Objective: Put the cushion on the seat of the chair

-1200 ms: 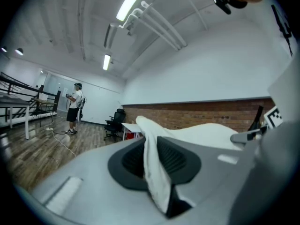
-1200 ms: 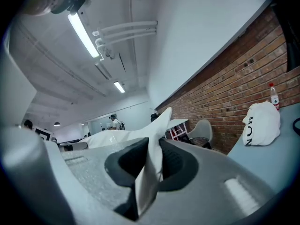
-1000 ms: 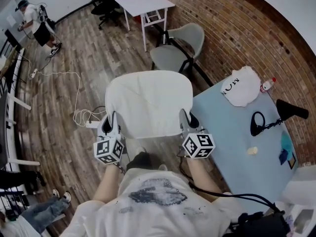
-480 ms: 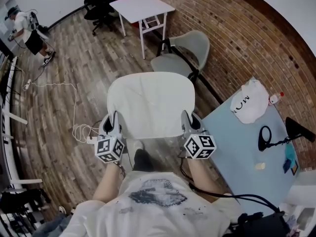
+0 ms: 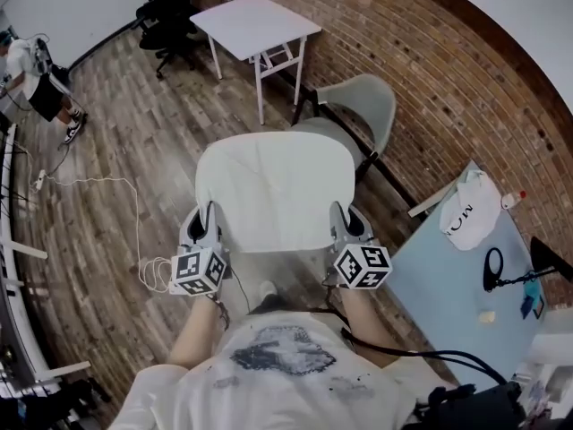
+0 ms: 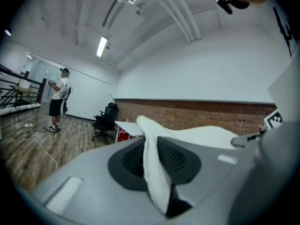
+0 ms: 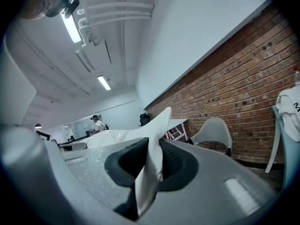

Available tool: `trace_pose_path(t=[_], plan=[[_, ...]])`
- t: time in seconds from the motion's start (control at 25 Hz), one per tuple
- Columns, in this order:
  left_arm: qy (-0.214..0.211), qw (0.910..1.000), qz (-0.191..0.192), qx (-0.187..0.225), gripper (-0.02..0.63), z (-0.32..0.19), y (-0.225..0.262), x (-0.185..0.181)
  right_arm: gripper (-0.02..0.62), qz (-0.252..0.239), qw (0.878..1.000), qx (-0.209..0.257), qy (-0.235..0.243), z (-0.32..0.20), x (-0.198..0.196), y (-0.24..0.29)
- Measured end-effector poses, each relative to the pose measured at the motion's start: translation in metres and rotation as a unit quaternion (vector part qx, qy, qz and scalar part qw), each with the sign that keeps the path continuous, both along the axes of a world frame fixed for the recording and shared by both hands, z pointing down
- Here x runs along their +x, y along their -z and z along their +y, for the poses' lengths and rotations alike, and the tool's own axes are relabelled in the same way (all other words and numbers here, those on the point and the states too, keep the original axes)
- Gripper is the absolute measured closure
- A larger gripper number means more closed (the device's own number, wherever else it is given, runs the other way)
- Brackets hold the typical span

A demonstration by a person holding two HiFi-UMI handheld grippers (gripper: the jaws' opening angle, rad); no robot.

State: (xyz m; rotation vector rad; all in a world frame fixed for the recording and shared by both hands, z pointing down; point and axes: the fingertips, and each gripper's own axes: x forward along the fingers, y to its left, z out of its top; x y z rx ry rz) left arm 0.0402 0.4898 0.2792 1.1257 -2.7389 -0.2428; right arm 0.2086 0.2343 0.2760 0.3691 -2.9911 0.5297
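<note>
A white cushion (image 5: 273, 189) hangs flat between my two grippers at about waist height. The left gripper (image 5: 208, 226) is shut on its near left corner, and the white fabric (image 6: 154, 172) shows pinched between the dark pads in the left gripper view. The right gripper (image 5: 341, 222) is shut on the near right corner, with the fabric (image 7: 151, 168) squeezed between its pads. A grey-green chair (image 5: 358, 107) stands just beyond the cushion, against the brick wall; the cushion hides part of its seat. The chair (image 7: 214, 131) also shows in the right gripper view.
A white square table (image 5: 256, 23) stands beyond the chair, with black office chairs (image 5: 166, 12) past it. A light blue table (image 5: 452, 276) at the right carries a white cap (image 5: 468, 219) and small items. A white cable (image 5: 107, 213) lies on the wooden floor. A person (image 5: 31, 70) stands far left.
I have walked forward with the cushion held in both grippers. The grey-green chair has come closer, right beyond the cushion's far edge, and the blue table has slid off to the right.
</note>
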Motion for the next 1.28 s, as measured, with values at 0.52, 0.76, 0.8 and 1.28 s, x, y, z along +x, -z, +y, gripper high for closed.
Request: trace_pose_path(t=[0.52,0.76,0.8,1.28], plan=[[-0.076,0.9970,-0.003,-0.012,0.554,-0.079,-0.009,-0.110,0.545,0.004,0.998,-0.004,-0.070,-0.054,-0.075,-0.009],[-0.114,0.9931,-0.002,-0.030,0.554,-0.143,-0.022,-0.151,0.545,0.004,0.994,-0.017,-0.105,-0.104,-0.103,-0.028],[-0.121,0.9921,-0.001,-0.034,0.554,-0.156,-0.024,-0.159,0.545,0.005,0.994,-0.021,-0.112,-0.114,-0.109,-0.031],[-0.219,0.9738,0.004,-0.063,0.554,-0.369,-0.034,-0.250,0.545,0.019,0.977,-0.046,-0.206,-0.274,-0.162,-0.048]])
